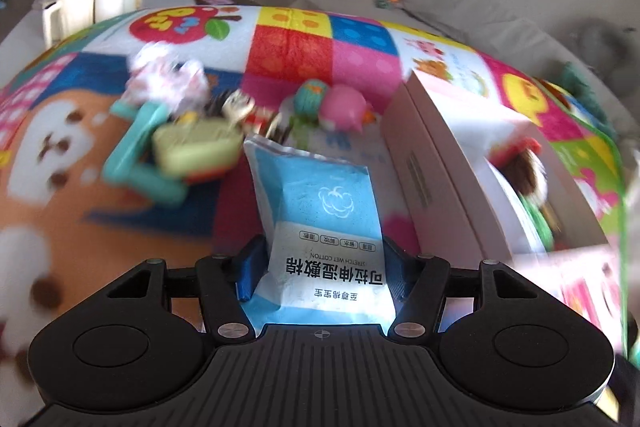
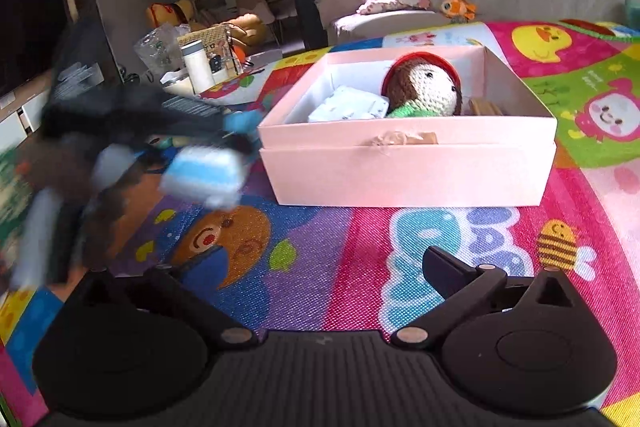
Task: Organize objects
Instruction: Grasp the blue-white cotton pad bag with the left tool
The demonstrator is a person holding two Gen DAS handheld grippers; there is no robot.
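The left tongs [image 1: 325,267] point forward and slightly down, their two blue-padded fingers [image 1: 251,273] closed in from either side on the lower end of a light blue packet of wet cotton pads [image 1: 320,215], which stands up between them. In the right wrist view the left tongs [image 2: 236,141] appear as a dark, motion-blurred shape at the left, carrying the same packet [image 2: 204,175] above the play mat. The right tongs [image 2: 324,267] are level and low over the mat, spread wide apart with nothing between them; one black finger [image 2: 450,271] shows clearly on the right, the other sits dim on the left.
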